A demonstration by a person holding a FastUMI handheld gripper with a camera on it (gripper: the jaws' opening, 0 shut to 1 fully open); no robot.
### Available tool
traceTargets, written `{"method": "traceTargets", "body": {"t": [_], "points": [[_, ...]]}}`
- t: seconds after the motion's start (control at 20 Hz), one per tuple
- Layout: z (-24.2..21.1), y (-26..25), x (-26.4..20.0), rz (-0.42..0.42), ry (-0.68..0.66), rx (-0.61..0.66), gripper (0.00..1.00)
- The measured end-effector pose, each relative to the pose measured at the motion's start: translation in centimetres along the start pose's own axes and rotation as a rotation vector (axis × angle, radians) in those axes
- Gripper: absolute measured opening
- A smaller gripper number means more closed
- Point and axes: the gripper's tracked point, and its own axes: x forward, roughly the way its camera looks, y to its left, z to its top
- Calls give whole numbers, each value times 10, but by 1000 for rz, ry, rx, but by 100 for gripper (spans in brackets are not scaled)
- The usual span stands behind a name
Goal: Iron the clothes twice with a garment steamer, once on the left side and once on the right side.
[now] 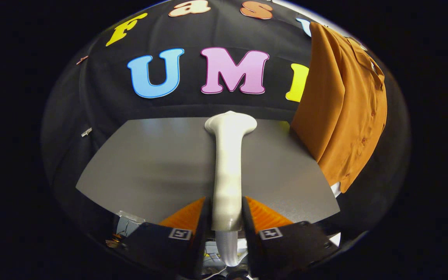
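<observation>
**A:** Start with the gripper view. What are the fingers doing?

**B:** The gripper (pixel 227 217) sits at the bottom centre of the frame, and its two fingers are closed in on the garment steamer (pixel 228 171), one pressing each side of the lower handle. So it is pinching the steamer, not spread.

**A:** And how does the steamer lie relative to the fingers?

**B:** Its handle runs straight up from between them, through the middle of the frame, and widens into the head (pixel 230 122) just above centre. A ribbed hose (pixel 226 249) comes out of the handle's lower end and drops down between the fingers at the bottom of the frame.

**A:** Where are the clothes?

**B:** An orange-brown shirt (pixel 342 109) hangs in the upper right of the frame, well to the right of the steamer head and apart from it. It has a collar at the top and a line of buttons down its right side. Its lower hem reaches down to the right-hand side of the grey table (pixel 150 163).

**A:** What lies under the steamer?

**B:** The table's flat grey top spreads across the middle of the frame, behind the handle, with the dark cloth wall (pixel 103 97) beyond it.

**A:** Is the head touching the shirt?

**B:** No, there is a clear gap of table and wall between them.
</observation>
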Motion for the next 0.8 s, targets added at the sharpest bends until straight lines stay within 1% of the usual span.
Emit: {"method": "traceTargets", "body": {"t": [0.05,0.1,0.2,0.25,0.5,0.65,0.8], "points": [[-1,0,1,12,3,4,41],[2,1,0,29,-16,8,41],[5,-2,-4,39,-39,9,31],[2,-2,-3,41,-44,8,28],[13,-4,-36,48,-145,33,27],[25,-13,-68,50,-233,35,27],[42,-21,-111,64,-349,30,27]]}}
